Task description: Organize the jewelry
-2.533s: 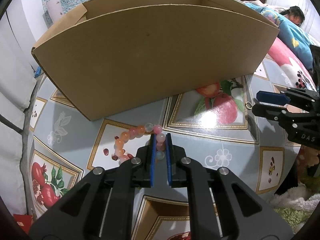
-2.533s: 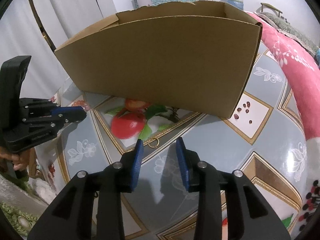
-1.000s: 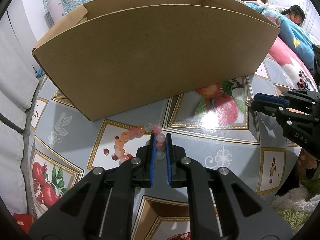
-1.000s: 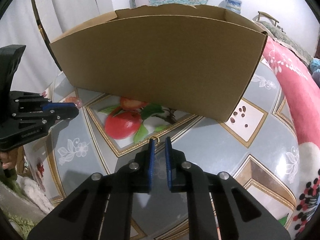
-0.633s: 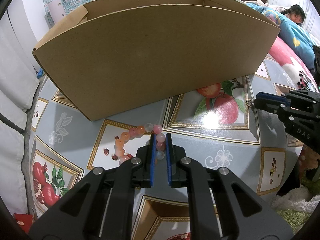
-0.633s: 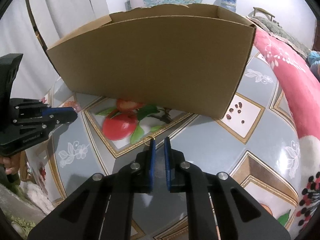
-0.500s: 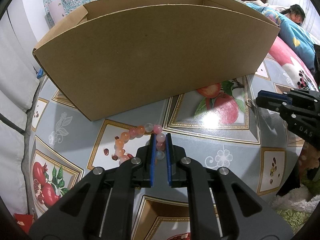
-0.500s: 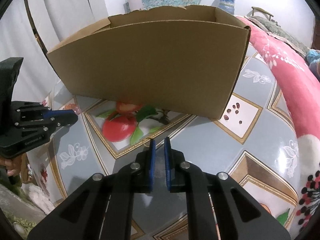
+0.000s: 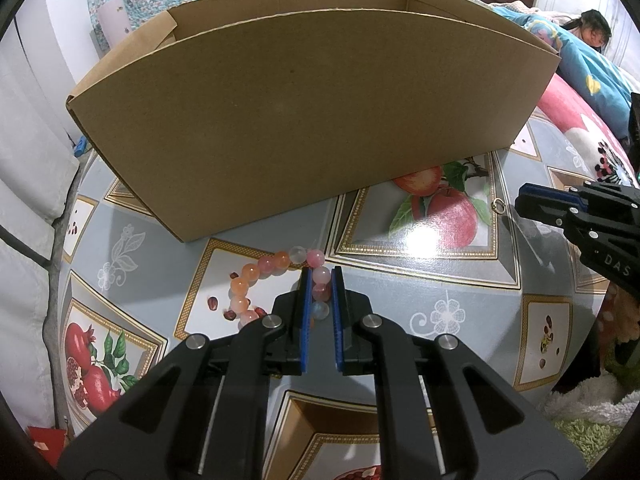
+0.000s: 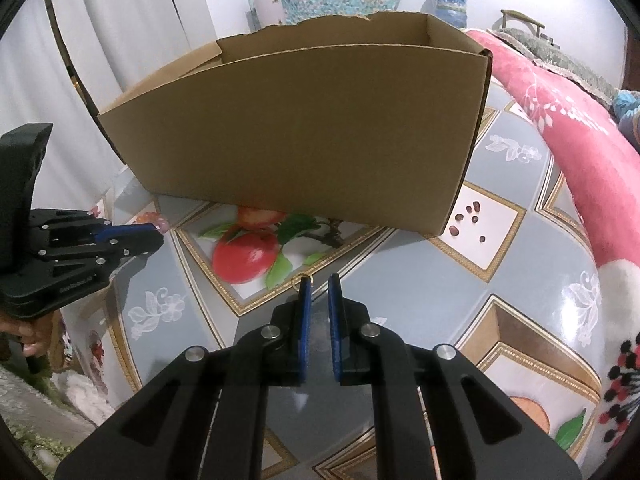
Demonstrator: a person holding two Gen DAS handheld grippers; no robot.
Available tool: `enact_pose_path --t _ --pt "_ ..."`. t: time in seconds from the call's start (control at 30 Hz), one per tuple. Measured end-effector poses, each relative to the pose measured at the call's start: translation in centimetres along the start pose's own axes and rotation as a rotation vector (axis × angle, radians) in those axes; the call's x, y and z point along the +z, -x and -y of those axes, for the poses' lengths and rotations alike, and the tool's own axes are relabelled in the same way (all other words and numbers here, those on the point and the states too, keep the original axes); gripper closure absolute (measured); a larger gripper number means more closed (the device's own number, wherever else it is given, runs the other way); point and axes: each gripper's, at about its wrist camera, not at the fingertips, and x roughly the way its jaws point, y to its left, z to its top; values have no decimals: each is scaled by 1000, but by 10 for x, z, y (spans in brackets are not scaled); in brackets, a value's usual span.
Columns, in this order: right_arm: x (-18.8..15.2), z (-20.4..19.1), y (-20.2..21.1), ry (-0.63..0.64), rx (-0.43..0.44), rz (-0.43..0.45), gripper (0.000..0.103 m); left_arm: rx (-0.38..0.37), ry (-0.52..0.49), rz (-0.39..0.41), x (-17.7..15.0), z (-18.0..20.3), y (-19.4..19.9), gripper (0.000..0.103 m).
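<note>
A bracelet of pink, orange and clear beads [image 9: 256,272] lies on the fruit-patterned table [image 9: 404,292] in front of a cardboard box [image 9: 312,120]. My left gripper [image 9: 320,274] is shut on the bracelet's right end, with a few beads between the blue pads. In the right wrist view that gripper [image 10: 154,232] sits at the left with a pink bead at its tip. My right gripper [image 10: 319,282] is shut on a small gold ring [image 10: 303,280], which sticks out at the fingertips. From the left wrist view the ring [image 9: 499,205] shows at the right gripper's tip [image 9: 520,200].
The open-topped cardboard box [image 10: 300,128] fills the far half of the table. A pink blanket [image 10: 580,128] borders the table on the right, and a person lies under a blue cover [image 9: 592,76] beyond. White curtains [image 10: 120,40] hang at the left.
My right gripper went from open around the gold ring to shut on it, then shifted slightly with the ring. The left gripper and bracelet have not moved.
</note>
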Motion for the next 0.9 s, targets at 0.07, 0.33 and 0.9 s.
enact_pose_path --t 0.07,0.33,0.9 --pt "-1 1 0 -12 10 -2 94 1 -1 0 0 0 0 95" --pt "-3 0 0 -20 30 -16 80 1 0 0 0 0 0 95" --pt "-2 -2 -1 -21 41 -14 74 1 0 1 0 0 0 94"
